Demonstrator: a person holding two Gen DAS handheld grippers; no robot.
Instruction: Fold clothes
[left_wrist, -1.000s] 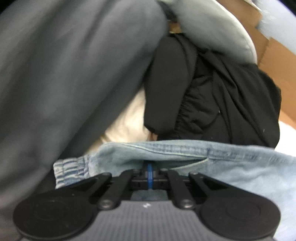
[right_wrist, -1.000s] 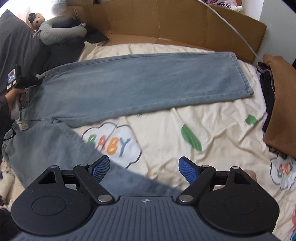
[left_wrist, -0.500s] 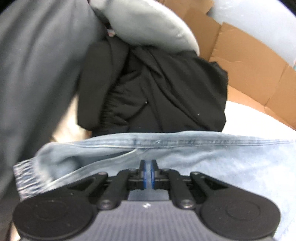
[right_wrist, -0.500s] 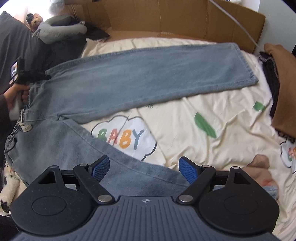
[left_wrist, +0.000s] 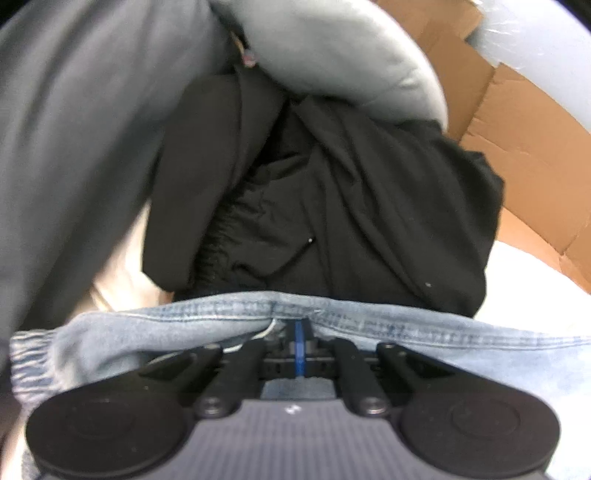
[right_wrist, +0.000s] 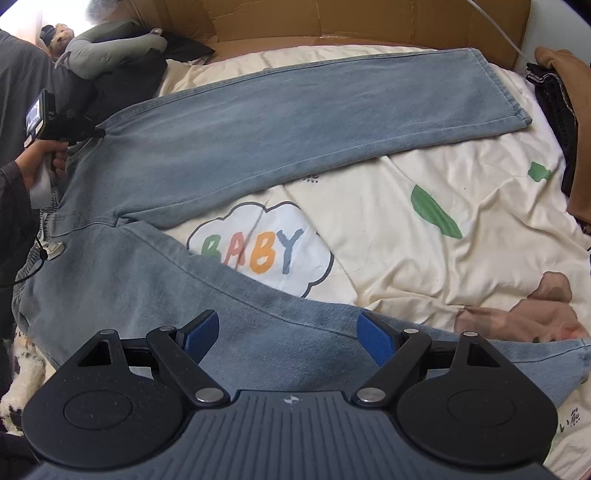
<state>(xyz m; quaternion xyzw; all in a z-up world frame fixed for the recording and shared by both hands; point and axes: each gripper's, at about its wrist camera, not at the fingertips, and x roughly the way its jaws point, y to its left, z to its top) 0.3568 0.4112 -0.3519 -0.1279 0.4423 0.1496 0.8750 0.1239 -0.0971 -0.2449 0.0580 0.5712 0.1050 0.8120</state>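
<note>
Denim jeans lie spread on a cream bedsheet, legs splayed apart around a "BABY" cloud print. The left gripper has its fingers pinched together on the waistband edge. The right gripper hovers over the near leg, fingers spread wide, holding nothing. Black clothing lies just beyond the waistband.

Both views are bent by fisheye distortion, with straight edges curved and the corners darkened. The left wrist view is dim and smeared by motion blur, most heavily over the grey cloth. The right wrist view is evenly lit and sharp, though the top left corner is blown out by glare and soft shadows are cast in the bedsheet creases.
</note>
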